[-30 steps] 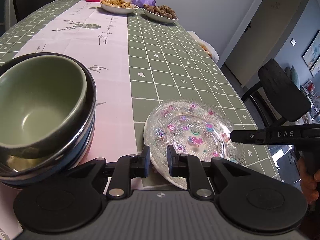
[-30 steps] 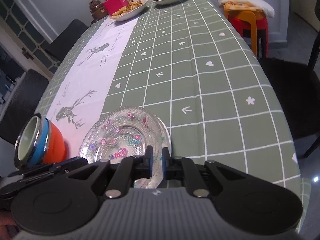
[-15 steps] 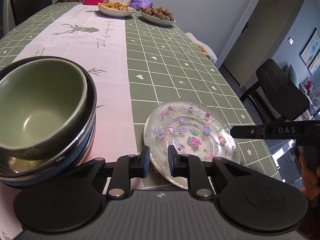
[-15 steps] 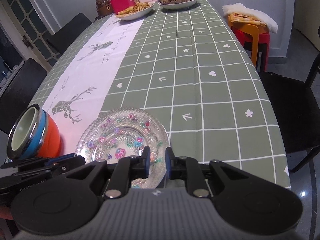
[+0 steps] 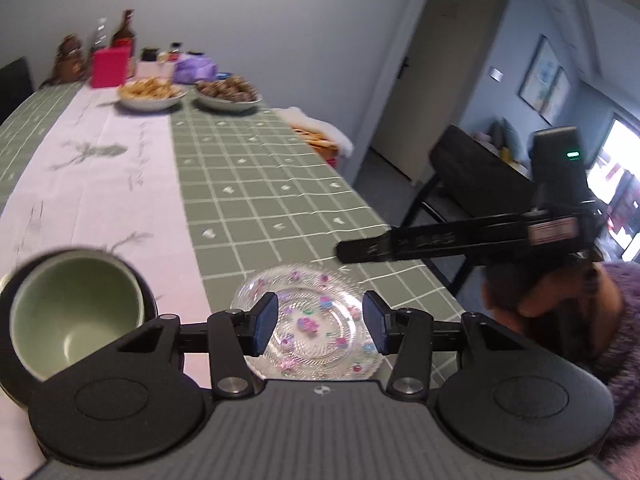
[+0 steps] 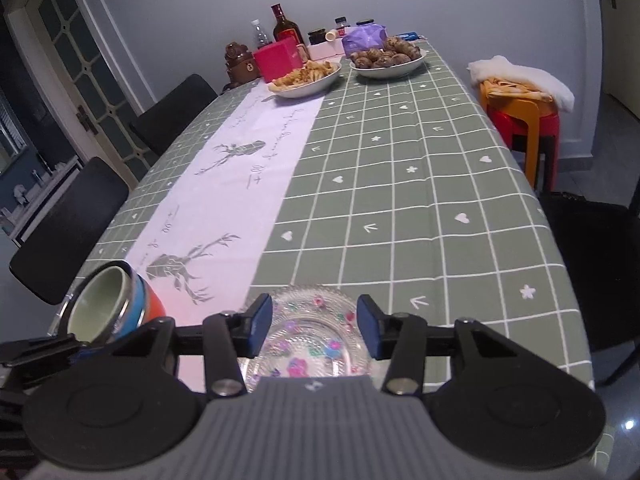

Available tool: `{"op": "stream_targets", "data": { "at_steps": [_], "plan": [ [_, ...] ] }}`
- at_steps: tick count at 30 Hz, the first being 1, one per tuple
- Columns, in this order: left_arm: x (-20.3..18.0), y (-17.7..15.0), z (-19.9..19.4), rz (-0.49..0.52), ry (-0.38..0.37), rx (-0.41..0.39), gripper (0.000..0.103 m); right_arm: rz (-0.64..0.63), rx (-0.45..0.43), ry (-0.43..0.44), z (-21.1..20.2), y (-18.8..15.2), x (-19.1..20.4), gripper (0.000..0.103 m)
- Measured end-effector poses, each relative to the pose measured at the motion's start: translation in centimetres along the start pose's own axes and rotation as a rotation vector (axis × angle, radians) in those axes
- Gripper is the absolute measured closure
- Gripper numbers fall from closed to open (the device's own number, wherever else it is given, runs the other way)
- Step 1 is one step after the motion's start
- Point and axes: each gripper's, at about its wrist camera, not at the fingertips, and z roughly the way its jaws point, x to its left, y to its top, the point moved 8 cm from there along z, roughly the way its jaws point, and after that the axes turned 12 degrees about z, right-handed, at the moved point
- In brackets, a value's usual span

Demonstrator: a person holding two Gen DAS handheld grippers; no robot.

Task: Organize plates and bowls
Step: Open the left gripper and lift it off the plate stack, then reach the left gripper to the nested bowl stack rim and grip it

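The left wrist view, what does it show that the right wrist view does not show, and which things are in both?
Only the left wrist view shows the person's hand that holds the right gripper, a purple sleeve, and framed pictures on a blue wall. Only the right wrist view shows the red and orange stools, the glass-paned door and two black chairs beside the table. Both show the glass plate lying flat on the green tablecloth, the stack of bowls, and two dishes of food at the far end.
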Motion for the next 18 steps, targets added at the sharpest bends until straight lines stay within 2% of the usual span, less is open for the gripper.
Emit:
{"op": "stream_targets", "data": {
  "at_steps": [4, 8, 11, 13, 15, 18],
  "plan": [
    [1.1, 1.7, -1.8, 0.115, -0.018, 0.049, 0.044, 0.042, 0.060, 0.054, 1.1, -0.3, 1.3, 0.053],
    [4.6, 2.6, -3.1, 0.151, 0.031, 0.090, 0.044, 0.091, 0.108, 0.104, 2.3, -0.6, 3.1, 0.048],
    [8.0, 2.5, -3.9, 0.111, 0.080, 0.101, 0.044, 0.129, 0.159, 0.167, 3.4, -0.9, 5.1, 0.047],
    [10.6, 2.2, -4.5, 0.043, 0.101, 0.093, 0.043, 0.130, 0.190, 0.198, 4.3, -1.3, 6.8, 0.044],
    [12.8, 1.5, -5.0, -0.014, 0.107, 0.103, 0.043, 0.114, 0.216, 0.214, 5.2, -1.5, 8.3, 0.040],
    [15.9, 0.5, -5.3, -0.087, 0.131, 0.125, 0.041, 0.087, 0.258, 0.220, 6.7, -2.1, 10.6, 0.040]
  ]
}}
